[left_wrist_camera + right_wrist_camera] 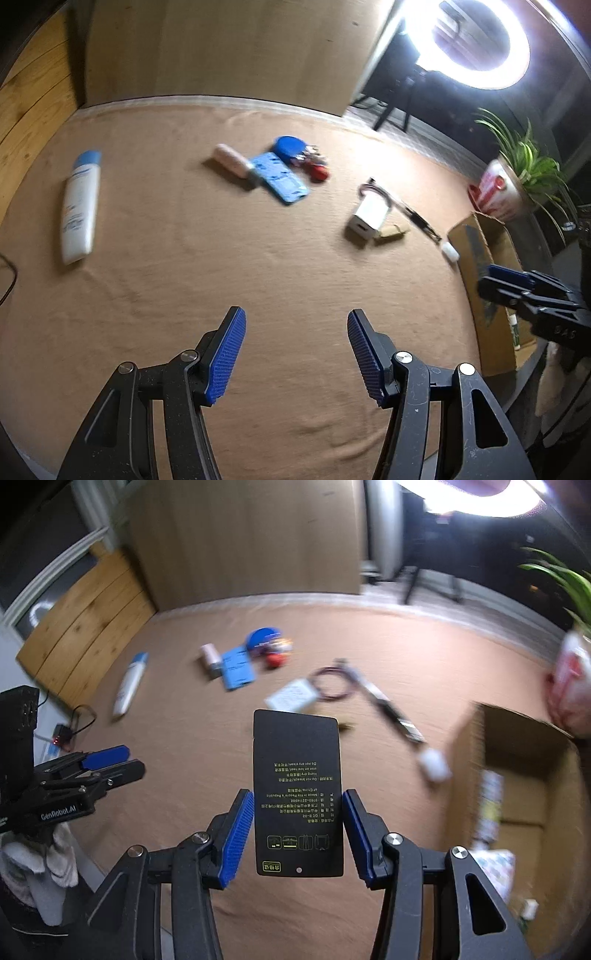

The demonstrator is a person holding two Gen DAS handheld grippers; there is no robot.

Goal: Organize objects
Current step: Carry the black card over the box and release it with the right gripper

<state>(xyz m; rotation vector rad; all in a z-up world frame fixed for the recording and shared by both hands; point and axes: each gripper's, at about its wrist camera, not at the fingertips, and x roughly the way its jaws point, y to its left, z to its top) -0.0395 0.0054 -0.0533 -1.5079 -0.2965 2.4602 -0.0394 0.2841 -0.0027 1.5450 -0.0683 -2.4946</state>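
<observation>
Tan cloth is covering the surface (pixel 295 266), clutter lying far off. Right tongs (pixel 298 827) are gripping a black card (pixel 297 794) by its edges; left tongs (pixel 296 352) are hanging open, empty. Carry step, seemingly; next: swinging right, releasing over the box (pixel 517 775).

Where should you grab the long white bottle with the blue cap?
Probably around the middle of its body. The white bottle lies flat on the brown cloth, apart from the other things, so the empty left hand-held gripper could come down from above with one pad on each long side. The body is narrow there and the sides are clear.
</observation>
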